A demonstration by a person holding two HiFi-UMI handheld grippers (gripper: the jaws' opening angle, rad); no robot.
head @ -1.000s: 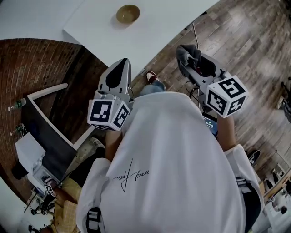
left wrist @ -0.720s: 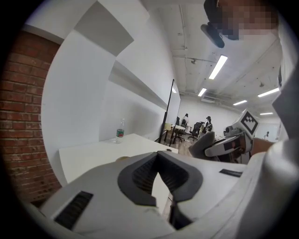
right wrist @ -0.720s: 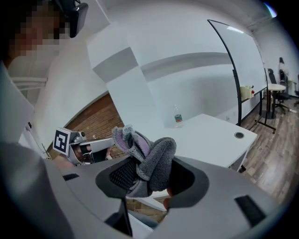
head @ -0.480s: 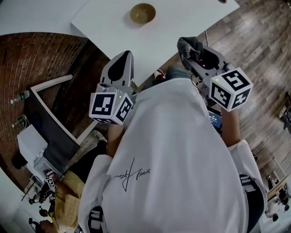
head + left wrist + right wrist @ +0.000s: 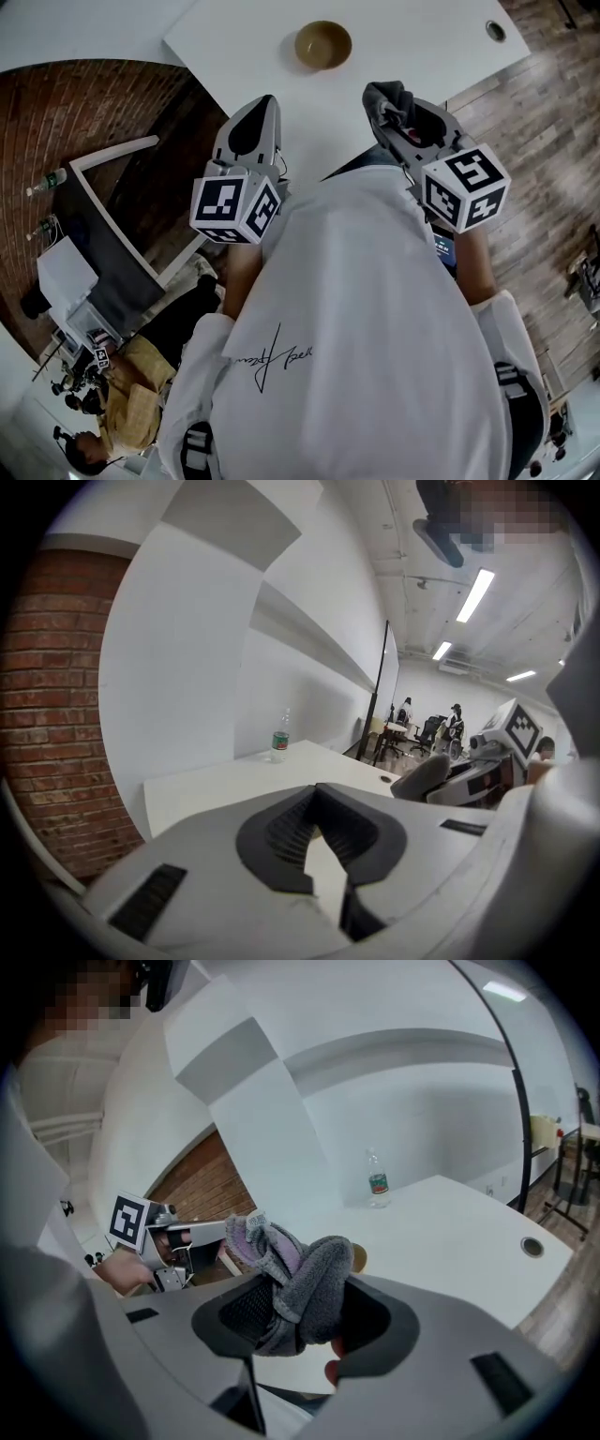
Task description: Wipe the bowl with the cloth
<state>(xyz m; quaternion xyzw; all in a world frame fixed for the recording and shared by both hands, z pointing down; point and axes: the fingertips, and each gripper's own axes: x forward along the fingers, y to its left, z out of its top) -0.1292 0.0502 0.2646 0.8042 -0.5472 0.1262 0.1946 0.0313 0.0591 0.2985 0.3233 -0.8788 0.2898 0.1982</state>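
A white table [image 5: 412, 56] stands on a wood-plank floor [image 5: 534, 141]. A brick wall [image 5: 56, 714] meets a white wall [image 5: 187, 667] under lit ceiling strip lights [image 5: 476, 594].

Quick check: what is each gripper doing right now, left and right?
Left gripper: jaws closed, nothing between them.
Right gripper: jaws closed on the grey cloth.

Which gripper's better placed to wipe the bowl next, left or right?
Right. The right gripper is clamped on the cloth; the bowl sits on the table ahead. The left gripper is shut, empty; likely better for steadying.
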